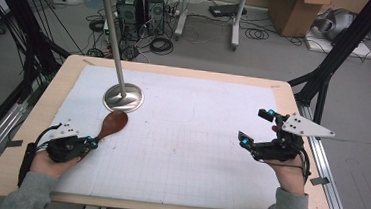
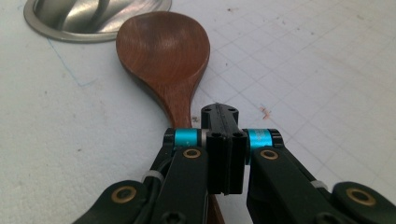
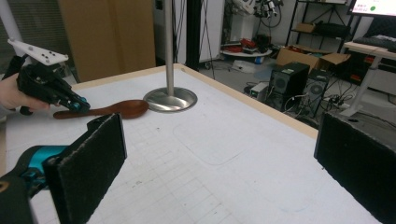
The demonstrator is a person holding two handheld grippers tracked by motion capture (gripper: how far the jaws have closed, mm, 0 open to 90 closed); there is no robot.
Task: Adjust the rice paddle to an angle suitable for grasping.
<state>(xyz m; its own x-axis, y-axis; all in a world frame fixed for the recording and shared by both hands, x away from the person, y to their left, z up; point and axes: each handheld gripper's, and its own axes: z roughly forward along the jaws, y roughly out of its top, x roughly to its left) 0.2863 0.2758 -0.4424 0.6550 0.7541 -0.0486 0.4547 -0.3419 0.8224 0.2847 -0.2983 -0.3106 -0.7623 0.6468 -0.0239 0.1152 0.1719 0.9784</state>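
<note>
A brown wooden spoon [image 1: 114,123] lies on the white gridded mat, its bowl beside the round steel base [image 1: 123,97] of a pole stand. My left gripper [image 1: 91,142] rests over the spoon's handle near the table's left front. In the left gripper view the jaws [image 2: 225,116] are pressed flat together. The spoon [image 2: 163,56] runs out from under them, and its handle is not between the pads. My right gripper [image 1: 257,125] hovers at the right side, jaws wide apart and empty. The right gripper view also shows the spoon [image 3: 126,108] and the left gripper [image 3: 79,105].
The stand's steel pole [image 1: 114,33] rises tall from the base [image 3: 169,99] at the mat's back left. The mat [image 1: 195,150] lies on a wooden table with a raised edge [image 1: 176,69]. Computer towers, cables and boxes sit on the floor beyond.
</note>
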